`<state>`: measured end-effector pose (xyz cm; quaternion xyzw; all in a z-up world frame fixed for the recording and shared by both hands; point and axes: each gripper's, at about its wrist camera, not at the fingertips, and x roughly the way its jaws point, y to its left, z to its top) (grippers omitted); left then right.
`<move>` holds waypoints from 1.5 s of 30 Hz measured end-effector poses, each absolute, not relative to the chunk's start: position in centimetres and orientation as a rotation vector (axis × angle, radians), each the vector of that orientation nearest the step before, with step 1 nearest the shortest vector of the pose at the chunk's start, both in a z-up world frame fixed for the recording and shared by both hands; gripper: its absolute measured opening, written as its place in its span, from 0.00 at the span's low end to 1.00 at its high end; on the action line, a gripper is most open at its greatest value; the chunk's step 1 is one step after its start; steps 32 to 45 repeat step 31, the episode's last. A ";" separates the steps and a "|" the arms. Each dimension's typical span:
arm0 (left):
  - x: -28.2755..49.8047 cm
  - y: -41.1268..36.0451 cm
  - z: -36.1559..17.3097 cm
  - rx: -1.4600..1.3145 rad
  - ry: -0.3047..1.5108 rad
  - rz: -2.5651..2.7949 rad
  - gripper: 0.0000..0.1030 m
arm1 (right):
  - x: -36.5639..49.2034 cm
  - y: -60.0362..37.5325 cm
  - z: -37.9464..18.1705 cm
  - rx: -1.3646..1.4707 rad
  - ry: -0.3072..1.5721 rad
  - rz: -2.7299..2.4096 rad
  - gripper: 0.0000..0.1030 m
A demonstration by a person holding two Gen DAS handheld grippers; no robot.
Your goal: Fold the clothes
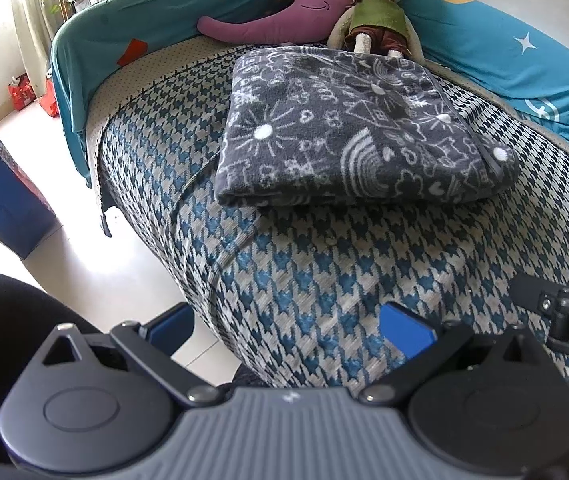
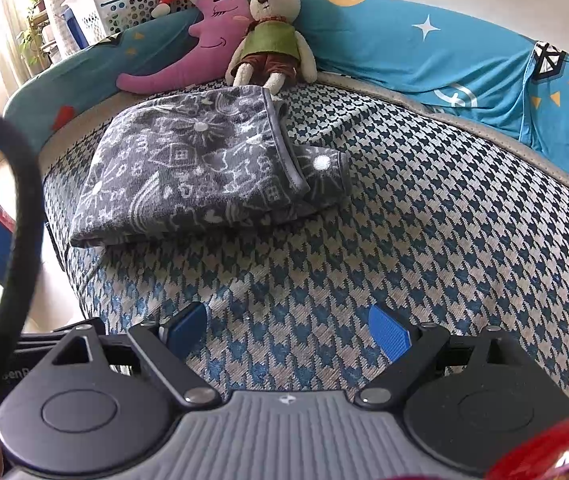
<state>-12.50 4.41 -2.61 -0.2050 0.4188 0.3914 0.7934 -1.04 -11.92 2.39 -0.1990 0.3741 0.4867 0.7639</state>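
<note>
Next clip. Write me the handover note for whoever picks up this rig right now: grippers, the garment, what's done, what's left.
Left gripper: open, empty, over the sofa's front edge.
Right gripper: open, empty, beside the left one.
Garment: grey patterned fleece, lies folded on the sofa seat, near the plush rabbit and moon pillow.
Done: the fold looks finished; one corner sticks out on the right.
Left: tuck that corner if wanted. No other clothes in view.

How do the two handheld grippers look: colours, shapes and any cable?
The left gripper and the right gripper look alike: blue ribbed fingers on black link arms, two round black housings, and a grey ribbed centre plate. A thick black cable curves past the right one.
</note>
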 end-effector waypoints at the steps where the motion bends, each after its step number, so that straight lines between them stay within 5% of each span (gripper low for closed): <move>1: -12.5 4.4 -2.6 -0.441 0.901 0.841 1.00 | -1.1 -11.9 2.4 -0.435 0.813 1.058 0.86; 45: -12.5 4.2 -2.9 -0.426 0.898 0.839 1.00 | -1.3 -11.6 2.0 -0.472 0.812 1.048 0.86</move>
